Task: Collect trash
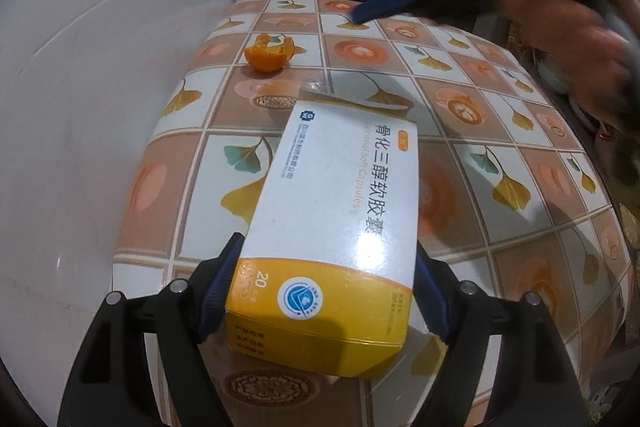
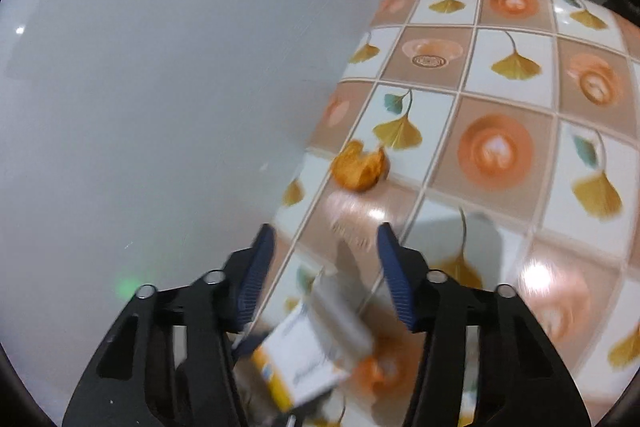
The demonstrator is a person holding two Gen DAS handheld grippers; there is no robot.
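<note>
The left gripper (image 1: 324,283) squeezed the white-and-yellow cardboard medicine box (image 1: 336,211). The right gripper (image 2: 326,263), jaws apart and empty, reached toward the orange peel (image 2: 360,167) farther off; I think it needs grabbing next.

One white-and-yellow cardboard medicine box (image 1: 332,227), one torn orange citrus peel (image 1: 270,53), one worktop covered in a glossy tile-pattern cloth with ginkgo leaves (image 1: 500,131), two black grippers with blue-padded jaws, one bare hand (image 1: 576,39)

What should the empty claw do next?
Probably ease the right claw forward over the orange peel cup: its jaws stand apart with nothing between them, the peel lies just ahead on the patterned tablecloth, and the left claw already grips the white-and-yellow medicine box.
</note>
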